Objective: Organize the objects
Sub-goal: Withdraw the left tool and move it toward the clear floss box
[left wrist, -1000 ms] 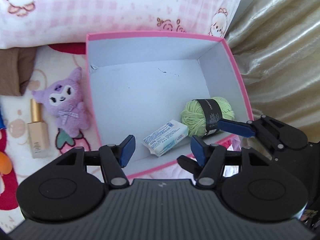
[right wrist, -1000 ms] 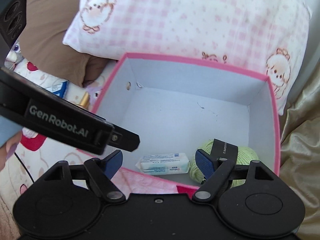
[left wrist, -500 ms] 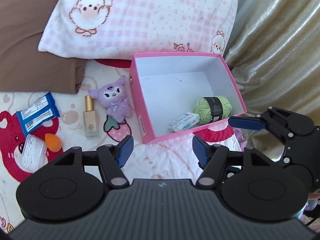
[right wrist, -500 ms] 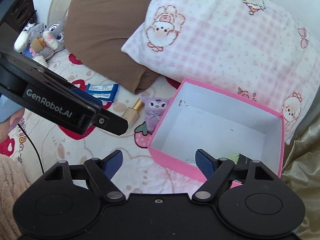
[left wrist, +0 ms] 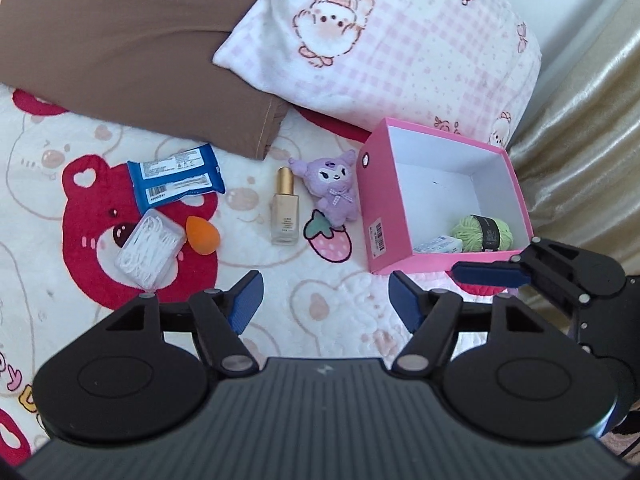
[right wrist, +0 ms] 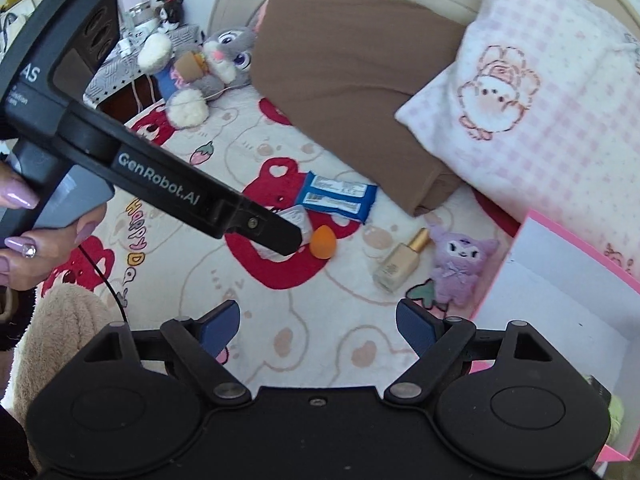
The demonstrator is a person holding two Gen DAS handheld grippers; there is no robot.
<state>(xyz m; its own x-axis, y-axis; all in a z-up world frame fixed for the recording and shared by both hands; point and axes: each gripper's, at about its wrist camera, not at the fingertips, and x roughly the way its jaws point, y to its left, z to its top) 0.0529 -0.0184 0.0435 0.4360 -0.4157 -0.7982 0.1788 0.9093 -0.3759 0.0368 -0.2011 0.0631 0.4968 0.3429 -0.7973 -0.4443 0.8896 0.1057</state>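
Bed blanket [left wrist: 248,92] with a red bear print is used as the sorting area; brown pillow [left wrist: 120,40] and pink checked pillow [left wrist: 400,48] are propped along the far edge.

Left to right in the left wrist view:
- clear floss-pick case [left wrist: 150,246], laid flat, long axis diagonal
- blue wipes pack [left wrist: 176,178] just behind it, flat, long axis running left-right, slightly tilted
- orange makeup sponge [left wrist: 203,235] beside the case, pointed tip aimed up-left
- foundation bottle [left wrist: 285,208] lying down, gold cap pointing toward the pillows, long axis near-vertical in frame
- purple plush [left wrist: 330,188] on its back, head toward the pillows, touching or almost touching the box wall
- pink box [left wrist: 372,200], open side up, against the curtain [left wrist: 580,140]; green yarn ball [left wrist: 482,233] and a small white-blue pack [left wrist: 438,245] are already dropped into its near corner.

Loose items judged to be lined up beside the box so they can be picked one at a time; five are not yet boxed.

Left hand-held gripper [left wrist: 326,304]: jaws spread, just been opening, nothing between them, held over bare blanket. Right hand-held gripper [right wrist: 318,330]: jaws spread wide, also just been opening, empty. Its finger is seen at the box's near corner from the left wrist view.
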